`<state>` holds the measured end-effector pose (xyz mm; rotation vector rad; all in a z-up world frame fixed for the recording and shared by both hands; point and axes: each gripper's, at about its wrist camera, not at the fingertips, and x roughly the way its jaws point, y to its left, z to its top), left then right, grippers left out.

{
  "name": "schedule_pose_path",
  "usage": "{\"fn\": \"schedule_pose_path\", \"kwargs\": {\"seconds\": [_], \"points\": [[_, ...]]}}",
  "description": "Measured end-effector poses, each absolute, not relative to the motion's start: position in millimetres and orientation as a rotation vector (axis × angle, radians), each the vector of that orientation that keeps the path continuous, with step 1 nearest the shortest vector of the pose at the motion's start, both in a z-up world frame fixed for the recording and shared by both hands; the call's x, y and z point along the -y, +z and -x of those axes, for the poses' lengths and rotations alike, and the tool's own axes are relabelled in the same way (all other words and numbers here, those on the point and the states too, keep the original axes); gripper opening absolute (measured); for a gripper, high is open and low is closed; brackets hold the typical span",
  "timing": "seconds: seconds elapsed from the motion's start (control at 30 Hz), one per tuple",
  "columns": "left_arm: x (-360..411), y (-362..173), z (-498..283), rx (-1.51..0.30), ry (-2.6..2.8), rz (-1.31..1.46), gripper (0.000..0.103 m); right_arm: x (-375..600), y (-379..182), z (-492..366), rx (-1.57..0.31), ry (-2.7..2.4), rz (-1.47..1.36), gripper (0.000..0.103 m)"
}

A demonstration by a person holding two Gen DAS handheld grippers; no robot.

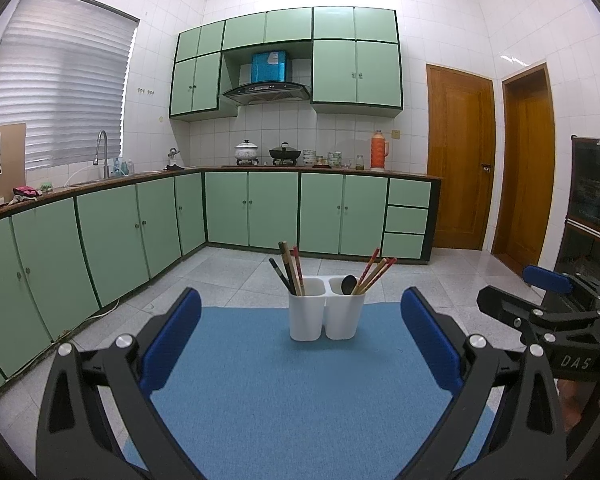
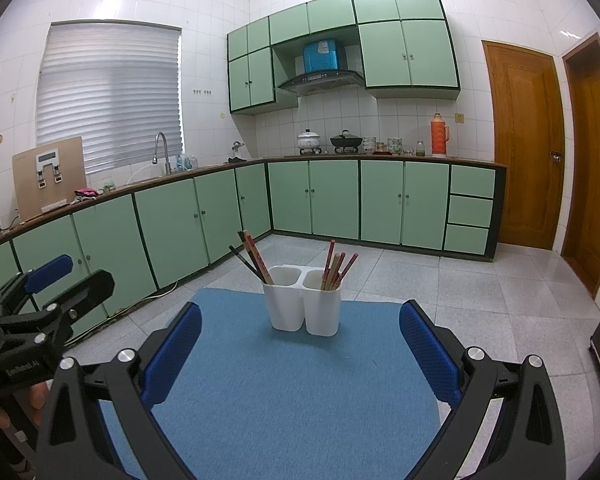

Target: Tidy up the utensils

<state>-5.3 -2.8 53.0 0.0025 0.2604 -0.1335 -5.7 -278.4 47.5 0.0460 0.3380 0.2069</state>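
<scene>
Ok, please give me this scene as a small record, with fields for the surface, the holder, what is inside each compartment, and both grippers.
surface: blue mat
holder: white two-compartment holder, upright on the mat's far part
left compartment: dark and red chopsticks, leaning left
right compartment: red and wooden chopsticks leaning right, plus a black spoon
left gripper: open, empty, short of the holder
right gripper: open, empty, short of the holder
loose utensils on mat: none visible
</scene>
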Motion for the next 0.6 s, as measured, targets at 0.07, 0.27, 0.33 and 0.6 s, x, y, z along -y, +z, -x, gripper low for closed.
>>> {"fn": "schedule_pose_path", "kwargs": {"seconds": [0.07,0.27,0.33,0.6], "points": [[3.8,52.3,4.4,-0.262,-0.131,-0.001,0.097,278.0,45.3,5.7,-0.338,0.208,-0.046,0.097],[4.6,52.8,1.7,-0.268,-0.128,-0.001,0.097,278.3,45.8,5.6,-0.339,0.207,-0.046,0.097],[4.3,52.5,1.9,-0.268,-0.129,-0.001,0.097,278.3,45.8,5.7,-0.339,0.208,-0.046,0.097],[4.9,52.2,1.4,-0.269,-0.126,-0.003,0.097,277.3,46.1,5.9,-0.340,0.208,-0.046,0.097]]}}
